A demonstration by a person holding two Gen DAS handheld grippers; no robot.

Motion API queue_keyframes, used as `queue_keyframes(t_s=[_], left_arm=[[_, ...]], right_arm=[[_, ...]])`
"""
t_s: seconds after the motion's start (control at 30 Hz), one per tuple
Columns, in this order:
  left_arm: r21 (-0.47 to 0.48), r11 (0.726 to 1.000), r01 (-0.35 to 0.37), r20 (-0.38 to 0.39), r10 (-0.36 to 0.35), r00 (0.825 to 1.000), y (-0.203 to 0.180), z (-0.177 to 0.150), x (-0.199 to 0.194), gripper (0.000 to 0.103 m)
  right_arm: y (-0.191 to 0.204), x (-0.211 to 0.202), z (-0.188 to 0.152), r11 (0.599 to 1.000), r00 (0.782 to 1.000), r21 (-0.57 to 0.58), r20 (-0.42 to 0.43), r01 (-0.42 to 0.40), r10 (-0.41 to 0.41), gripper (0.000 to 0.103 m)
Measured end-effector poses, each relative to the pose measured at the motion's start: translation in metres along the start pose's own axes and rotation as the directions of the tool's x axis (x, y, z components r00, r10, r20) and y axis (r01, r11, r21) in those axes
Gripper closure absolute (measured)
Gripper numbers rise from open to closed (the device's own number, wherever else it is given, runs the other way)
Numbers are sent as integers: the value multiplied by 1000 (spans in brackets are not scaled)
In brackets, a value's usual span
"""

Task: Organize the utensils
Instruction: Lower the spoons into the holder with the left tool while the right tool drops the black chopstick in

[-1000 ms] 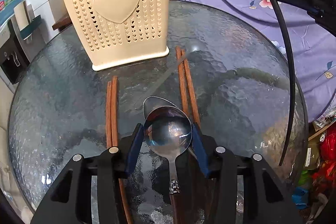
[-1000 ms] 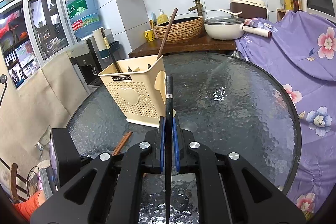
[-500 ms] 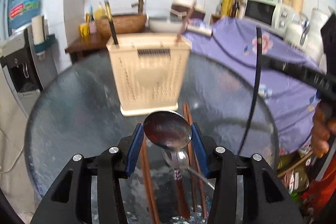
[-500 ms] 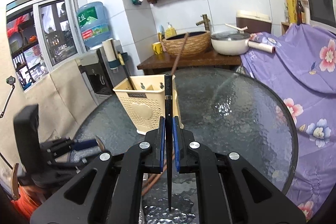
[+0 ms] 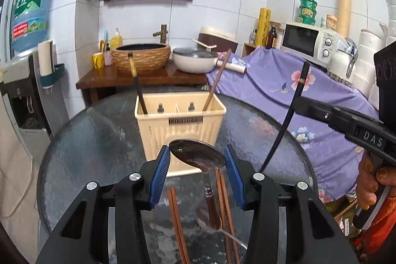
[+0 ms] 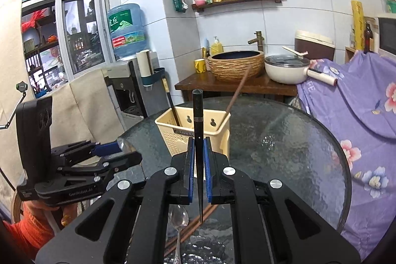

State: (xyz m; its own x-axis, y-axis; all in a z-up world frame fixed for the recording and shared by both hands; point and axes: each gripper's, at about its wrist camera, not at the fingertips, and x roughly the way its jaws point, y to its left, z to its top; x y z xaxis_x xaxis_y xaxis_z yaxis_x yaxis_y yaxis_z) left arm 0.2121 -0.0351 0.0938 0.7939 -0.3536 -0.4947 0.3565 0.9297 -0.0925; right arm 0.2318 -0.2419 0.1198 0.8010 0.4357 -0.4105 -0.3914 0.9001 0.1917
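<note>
Left gripper point(image 5: 197, 166) clamps the bowl of a steel spoon point(image 5: 196, 156) between its blue ribbed pads, wooden handle hanging down; the spoon is now lifted clear of the glass, where a second ago it sat low over the table, and the camera has tilted up to face the caddy point(image 5: 180, 126). Judged: pickup done, carry-to-caddy phase.

Right gripper point(image 6: 197, 166) is closed tight on a black chopstick point(image 6: 198, 140), thin, tapered, metal band near the top, point downward. Same grip as a second ago, only raised and pulled back a little from the caddy.

On the glass table point(image 5: 94, 140) below: two pairs of reddish-brown wooden chopsticks point(image 5: 177, 219), plus a second metal spoon point(image 6: 178, 222) lying flat. So several pieces are left to sort.

Table is round, dark pebbled glass, glossy, likely slippery for thin sticks.

Caddy stands mid-table, cream plastic, boxy, perforated walls, divided inside; it already holds one black chopstick with a gold end point(image 5: 137, 88) on the left and one brown chopstick point(image 5: 217, 78) leaning right.

Beyond: purple floral cloth point(image 5: 284, 90), woven basin, white pot, tiled wall.
</note>
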Motion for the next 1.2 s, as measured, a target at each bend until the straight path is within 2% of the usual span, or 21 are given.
queue_keyframes(t_s=[0.2, 0.4, 0.5, 0.57, 0.7, 0.87, 1.2], left_arm=[[9, 1000, -11, 71, 10, 997, 12, 57, -11, 59], [-29, 999, -15, 152, 19, 988, 31, 133, -22, 59], [-29, 997, -64, 181, 69, 981, 34, 155, -17, 59], [-27, 995, -95, 175, 98, 980, 35, 161, -5, 59], [-32, 991, -130, 129, 133, 983, 39, 152, 26, 59], [-24, 985, -173, 66, 174, 983, 44, 120, 63, 59], [-34, 984, -177, -63, 174, 983, 57, 73, 102, 59]], right_arm=[[7, 1, 46, 999, 999, -42, 13, -34, 34, 95], [15, -2, 121, 998, 994, -57, 98, -38, 44, 95], [19, 7, 152, 998, 989, -55, 145, -13, 21, 95], [19, 18, 159, 999, 988, -49, 152, 4, 4, 95], [16, 51, 149, 999, 989, -28, 142, 38, -34, 95], [7, 89, 123, 998, 995, -7, 88, 56, -55, 95], [-12, 135, 75, 996, 996, 54, -49, 72, -69, 95]])
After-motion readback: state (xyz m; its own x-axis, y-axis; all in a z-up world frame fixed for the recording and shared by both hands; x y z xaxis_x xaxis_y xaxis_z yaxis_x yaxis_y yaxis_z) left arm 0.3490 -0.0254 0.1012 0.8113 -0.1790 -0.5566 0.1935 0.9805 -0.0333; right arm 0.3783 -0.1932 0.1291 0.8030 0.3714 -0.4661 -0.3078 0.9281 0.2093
